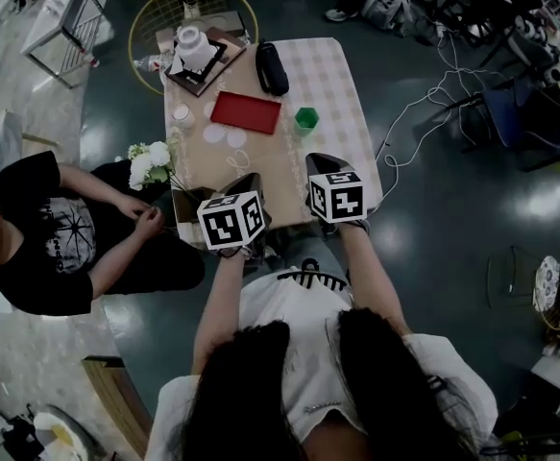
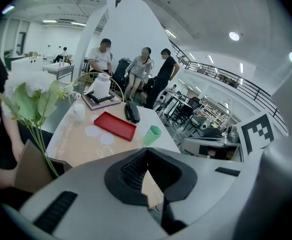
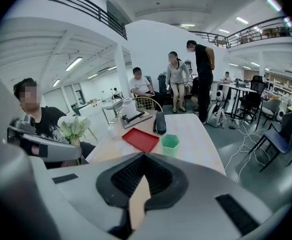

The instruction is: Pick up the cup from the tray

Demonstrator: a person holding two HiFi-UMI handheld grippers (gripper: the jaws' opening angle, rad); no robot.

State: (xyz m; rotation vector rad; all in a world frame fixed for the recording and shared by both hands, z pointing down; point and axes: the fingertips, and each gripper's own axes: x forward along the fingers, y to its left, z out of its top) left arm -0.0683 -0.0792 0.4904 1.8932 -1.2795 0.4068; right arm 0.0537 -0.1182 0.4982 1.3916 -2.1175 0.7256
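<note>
Room: a wide hall with a dark glossy floor (image 1: 433,219) and a railed mezzanine (image 2: 226,79) is stretching around a long table (image 1: 342,84) that is wearing a pale patterned cloth.
Cup (image 1: 305,117): green and smooth-sided with a hexagonal mouth, it is standing upright on the cloth just beside the tray's right end, not on the tray.
Tray (image 1: 246,111): flat, red and rectangular with a low rim, it is lying bare and slightly askew at mid-table.
Left gripper (image 2: 147,159): a grey moulded shell with ribbed black pads. The pads are pressing together with nothing between them, and it is hovering over the table's near end.
Right gripper (image 3: 143,159): the same build. Its ribbed pads are pressing together on nothing, and it is hovering beside the left one, well short of the cup.
Around: a black pouch (image 1: 271,67) is lying beyond the cup. A white jug (image 1: 193,46) is sitting on a dark square board (image 1: 210,73) at the far end. A small white tumbler (image 1: 181,115) and pale round coasters (image 1: 214,133) are sitting left of the tray. White flowers (image 1: 150,164) are leaning at the near-left corner. A gold wire chair (image 1: 155,8) is standing behind the far end.
People: a person in a black T-shirt (image 1: 49,229) is sitting at the table's left, and others (image 3: 173,79) are gathering beyond the far end.
Path: bare patterned cloth is lying between the grippers and the cup.
</note>
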